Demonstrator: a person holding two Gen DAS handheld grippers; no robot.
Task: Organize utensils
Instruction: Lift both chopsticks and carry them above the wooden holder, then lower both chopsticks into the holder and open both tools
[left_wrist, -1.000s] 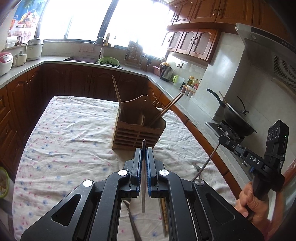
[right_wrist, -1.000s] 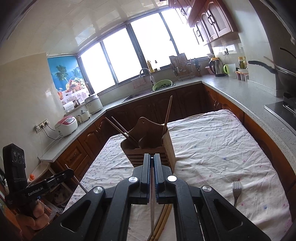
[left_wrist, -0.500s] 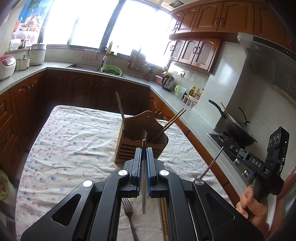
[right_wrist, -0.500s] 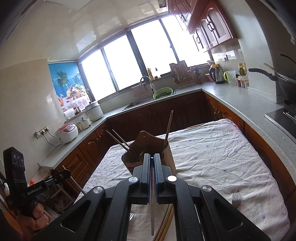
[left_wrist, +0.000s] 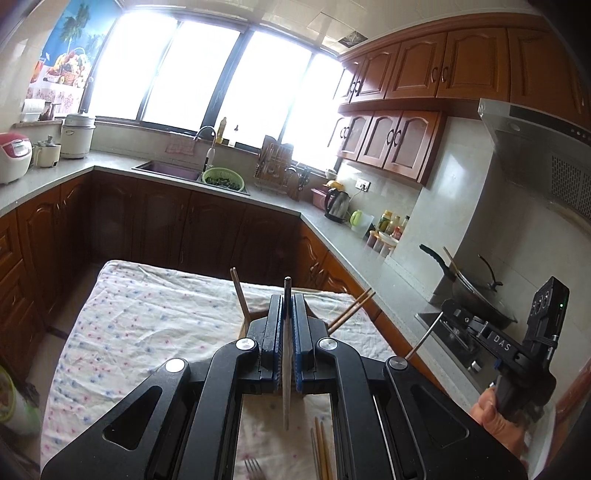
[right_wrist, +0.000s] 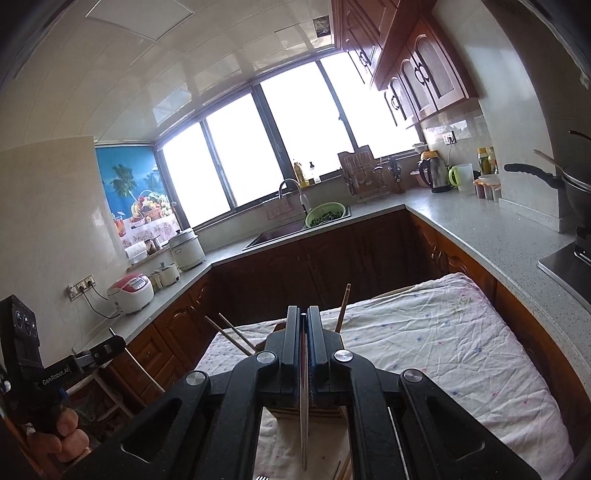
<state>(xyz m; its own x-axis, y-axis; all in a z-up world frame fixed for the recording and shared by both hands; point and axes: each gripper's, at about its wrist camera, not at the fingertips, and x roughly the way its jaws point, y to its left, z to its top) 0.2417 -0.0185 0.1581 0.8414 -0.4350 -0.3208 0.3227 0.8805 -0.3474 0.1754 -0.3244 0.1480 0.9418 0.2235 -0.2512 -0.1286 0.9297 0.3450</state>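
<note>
Left wrist view, fingers (left_wrist: 287, 328) clamping 1 metal chopstick (left_wrist: 286, 369), hiding utensil holder (right_wrist: 306, 410), fork (left_wrist: 253, 473) cut off.

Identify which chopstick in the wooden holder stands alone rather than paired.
The chopstick left of the left gripper in its view stands alone; the pair leans out together toward the stove side of the holder.

The wooden utensil holder (right_wrist: 310, 408) sits mostly hidden behind the right gripper (right_wrist: 304, 325); a fork (left_wrist: 253, 473) is cut off at the picture's bottom edge.

Fork (left_wrist: 253, 473) left of chopsticks (left_wrist: 320, 454), on tablecloth (left_wrist: 140, 317)
</note>
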